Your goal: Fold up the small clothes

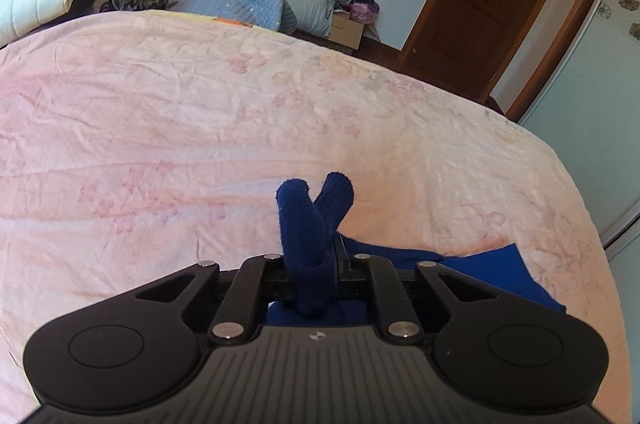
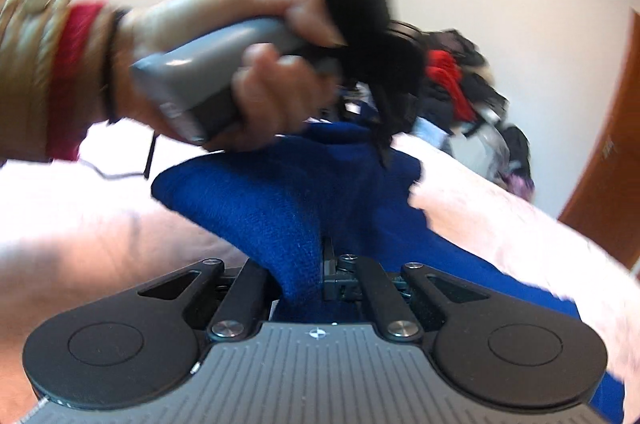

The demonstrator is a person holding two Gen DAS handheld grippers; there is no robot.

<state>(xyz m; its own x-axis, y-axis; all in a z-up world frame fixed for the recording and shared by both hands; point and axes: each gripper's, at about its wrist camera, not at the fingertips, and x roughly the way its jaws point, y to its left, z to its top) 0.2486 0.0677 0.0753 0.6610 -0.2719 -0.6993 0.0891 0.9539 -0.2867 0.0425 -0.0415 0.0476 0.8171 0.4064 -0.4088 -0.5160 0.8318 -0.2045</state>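
Pinching the blue knit garment (image 1: 316,224) with my left gripper (image 1: 316,264) over the pink bedsheet (image 1: 160,104), right gripper (image 2: 316,264) clamped on it too.

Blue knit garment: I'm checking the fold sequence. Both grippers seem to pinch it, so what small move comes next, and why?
Probably carry both pinched parts forward together and lay them on the pink bedsheet. The left gripper and right gripper are each shut on the blue knit garment, which is lifted and bunched rather than flat.

left tool (image 1: 316,264) clamped, right tool (image 2: 316,264) clamped
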